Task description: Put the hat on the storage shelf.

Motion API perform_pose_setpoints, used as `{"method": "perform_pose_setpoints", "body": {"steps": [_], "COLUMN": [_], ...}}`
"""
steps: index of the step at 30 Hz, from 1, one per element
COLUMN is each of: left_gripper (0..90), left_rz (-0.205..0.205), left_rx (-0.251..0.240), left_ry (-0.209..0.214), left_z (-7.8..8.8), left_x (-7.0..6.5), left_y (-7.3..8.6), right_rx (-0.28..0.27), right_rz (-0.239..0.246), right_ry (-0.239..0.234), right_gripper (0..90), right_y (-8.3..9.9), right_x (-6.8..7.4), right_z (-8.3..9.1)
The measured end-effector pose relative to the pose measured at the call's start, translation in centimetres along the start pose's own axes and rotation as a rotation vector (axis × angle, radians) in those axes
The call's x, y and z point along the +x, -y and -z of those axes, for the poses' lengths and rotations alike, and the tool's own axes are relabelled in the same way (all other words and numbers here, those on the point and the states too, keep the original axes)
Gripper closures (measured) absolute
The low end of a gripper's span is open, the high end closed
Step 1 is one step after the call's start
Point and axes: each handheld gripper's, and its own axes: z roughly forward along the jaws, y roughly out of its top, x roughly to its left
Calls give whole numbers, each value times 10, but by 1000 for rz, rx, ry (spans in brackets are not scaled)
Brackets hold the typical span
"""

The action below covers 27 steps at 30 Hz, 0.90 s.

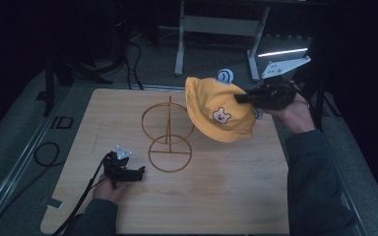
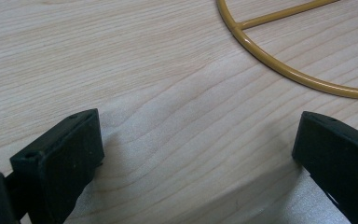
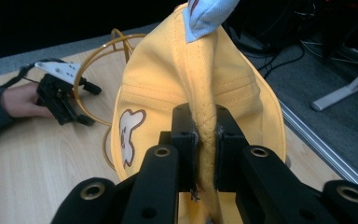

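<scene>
A yellow child's hat (image 1: 216, 110) with a bear face and pale blue ears hangs in the air above the table's far right, just right of a gold wire stand (image 1: 168, 135). My right gripper (image 1: 240, 98) is shut on the hat's brim; in the right gripper view the folded yellow fabric (image 3: 207, 135) is pinched between its black jaws. My left gripper (image 1: 140, 172) rests on the wooden table (image 1: 216, 196) at the front left, open, its fingertips (image 2: 70, 154) wide apart with bare wood between them. The stand's round base (image 2: 289, 70) lies just beyond it.
The stand has an upright ring on a post above a flat ring base (image 1: 170, 154), near the table's middle. A black cable (image 1: 86, 196) trails from the left gripper off the front left. Beyond the table's far edge stand metal frame legs (image 1: 179, 44) on a grey floor.
</scene>
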Motion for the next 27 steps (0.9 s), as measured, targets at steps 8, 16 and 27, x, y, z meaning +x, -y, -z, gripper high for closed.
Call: {"method": "perform_pose_setpoints", "body": {"steps": [8, 16, 27], "left_gripper": [19, 19, 19], "left_rz": [0, 0, 2], "left_rx": [-1, -1, -3], "left_ry": [0, 0, 0], "left_z": [0, 0, 0], "left_x": [0, 0, 0], "left_y": [0, 0, 0], "right_rx": [-31, -60, -57], "right_rz": [3, -1, 21], "right_ry": [-29, -54, -97], "right_gripper": [817, 817, 816], "right_y": [-5, -11, -25], "right_x": [4, 6, 16], "right_z": [-5, -11, -28]}}
